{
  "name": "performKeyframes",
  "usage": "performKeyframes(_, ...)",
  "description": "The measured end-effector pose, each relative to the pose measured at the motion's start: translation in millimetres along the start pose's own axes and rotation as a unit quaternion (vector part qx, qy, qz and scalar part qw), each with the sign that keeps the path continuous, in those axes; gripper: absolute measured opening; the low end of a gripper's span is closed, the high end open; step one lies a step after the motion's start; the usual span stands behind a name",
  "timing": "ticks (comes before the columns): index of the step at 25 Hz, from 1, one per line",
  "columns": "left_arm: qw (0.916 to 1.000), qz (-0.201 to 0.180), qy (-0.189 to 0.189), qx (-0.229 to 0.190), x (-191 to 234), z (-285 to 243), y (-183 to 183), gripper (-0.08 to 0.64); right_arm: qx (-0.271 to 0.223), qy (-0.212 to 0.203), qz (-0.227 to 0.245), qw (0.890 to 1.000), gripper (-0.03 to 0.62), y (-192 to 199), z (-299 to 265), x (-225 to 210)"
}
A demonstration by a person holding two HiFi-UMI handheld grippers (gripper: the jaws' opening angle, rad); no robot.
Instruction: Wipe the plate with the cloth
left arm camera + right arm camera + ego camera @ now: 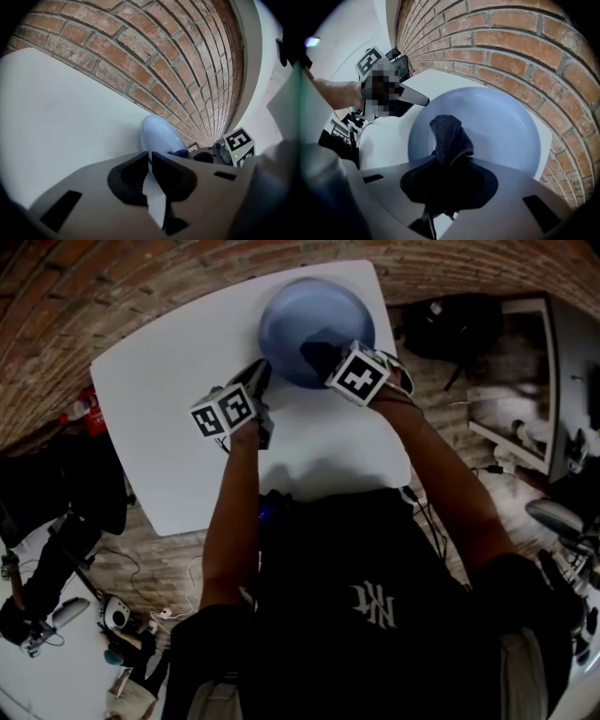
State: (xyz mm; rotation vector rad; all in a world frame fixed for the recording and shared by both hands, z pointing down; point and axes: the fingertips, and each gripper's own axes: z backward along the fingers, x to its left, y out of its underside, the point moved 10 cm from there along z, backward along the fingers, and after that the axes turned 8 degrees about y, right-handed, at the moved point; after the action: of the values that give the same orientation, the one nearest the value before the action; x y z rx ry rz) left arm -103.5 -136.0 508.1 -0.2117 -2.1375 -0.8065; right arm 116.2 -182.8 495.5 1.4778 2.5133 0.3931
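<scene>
A blue plate (317, 320) lies at the far side of the white table (159, 427). My left gripper (262, 374) is shut on the plate's near-left rim. In the left gripper view the plate (159, 133) appears edge-on, its rim pinched between the dark pads of the left gripper (151, 159). My right gripper (330, 357) is shut on a dark cloth (315, 352) and points steeply down over the plate. In the right gripper view the cloth (447, 136) hangs from the right gripper (447, 161) onto the plate's (497, 126) near-left part. The left gripper (417, 99) shows at the plate's left rim.
The table stands on a brick floor (112, 296). A black bag (450, 324) lies on the floor right of the plate, and a red object (82, 411) beside the table's left edge. White furniture (511, 418) stands at the right.
</scene>
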Motion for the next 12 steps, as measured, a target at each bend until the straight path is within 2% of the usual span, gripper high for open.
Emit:
performKeyframes(7,1.0,-0.001,-0.004,-0.008,1,0,1,0.025,0.015,0.066,0.03,0.997,0.095,8,10,-28)
performKeyframes(12,0.9999,0.0,-0.006,-0.01,-2,-1,3,0.025,0.016,0.117,0.072,0.99,0.095,1,18,-45)
